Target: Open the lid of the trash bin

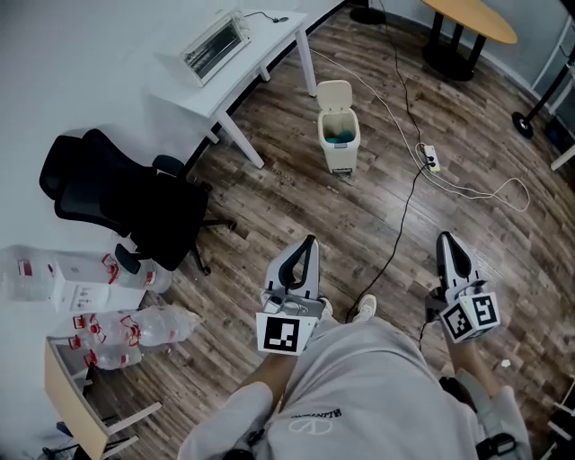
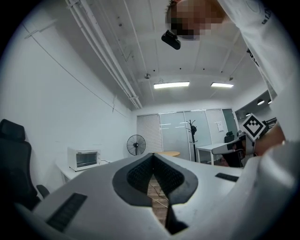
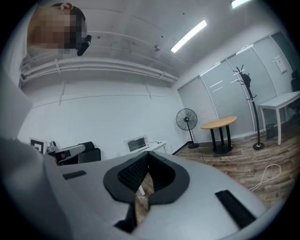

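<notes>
A small cream trash bin (image 1: pixel 339 139) stands on the wood floor in the head view, beside the white desk. Its lid (image 1: pixel 334 93) is tipped up and back, and a blue-green liner shows inside. Both grippers hover close to the person's body, well short of the bin. The tips of my left gripper (image 1: pixel 310 243) meet, with nothing between them. My right gripper (image 1: pixel 446 239) is shut and empty too. Neither gripper view shows the bin: the left gripper (image 2: pixel 153 157) and the right gripper (image 3: pixel 148 155) both point across the room with their pads together.
A white desk (image 1: pixel 256 58) with a toaster oven (image 1: pixel 214 45) stands left of the bin. A black office chair (image 1: pixel 126 202) and packs of water bottles (image 1: pixel 99 314) are at the left. A power strip (image 1: pixel 431 160) and cables cross the floor right of the bin. A round wooden table (image 1: pixel 472 20) stands farther back.
</notes>
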